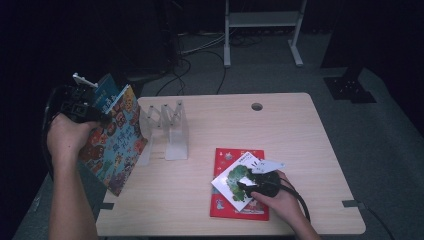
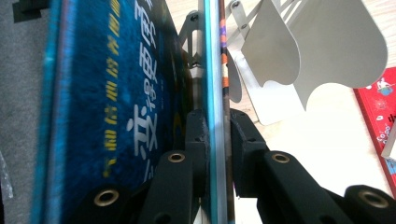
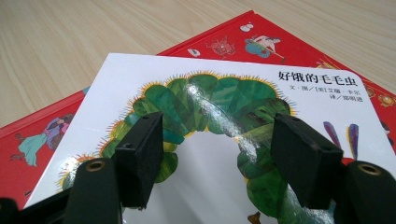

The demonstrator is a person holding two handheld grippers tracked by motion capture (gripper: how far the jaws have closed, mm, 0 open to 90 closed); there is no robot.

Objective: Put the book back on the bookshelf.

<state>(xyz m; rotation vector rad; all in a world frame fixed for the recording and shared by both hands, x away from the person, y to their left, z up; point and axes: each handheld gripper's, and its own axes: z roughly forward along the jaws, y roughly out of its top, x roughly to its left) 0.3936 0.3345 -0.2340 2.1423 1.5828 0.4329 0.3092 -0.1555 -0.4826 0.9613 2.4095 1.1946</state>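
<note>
At the table's left edge a hand holds my left gripper (image 1: 101,117) shut on two upright books held together, a blue one (image 1: 107,92) and a colourful picture book (image 1: 117,142). In the left gripper view the jaws (image 2: 215,121) pinch their edges, with the blue cover (image 2: 116,93) to the left. My right gripper (image 1: 244,184) is low over a white caterpillar book (image 1: 231,181) that lies on a red book (image 1: 235,156). Its jaws (image 3: 217,140) stand apart above the white cover (image 3: 140,70) with nothing between them.
A white slotted book rack (image 1: 170,131) stands on the wooden table (image 1: 290,130) just right of the held books, and its curved dividers (image 2: 327,42) are close to the left gripper. A cable hole (image 1: 257,106) is near the far edge. A metal stand (image 1: 262,20) stands beyond the table.
</note>
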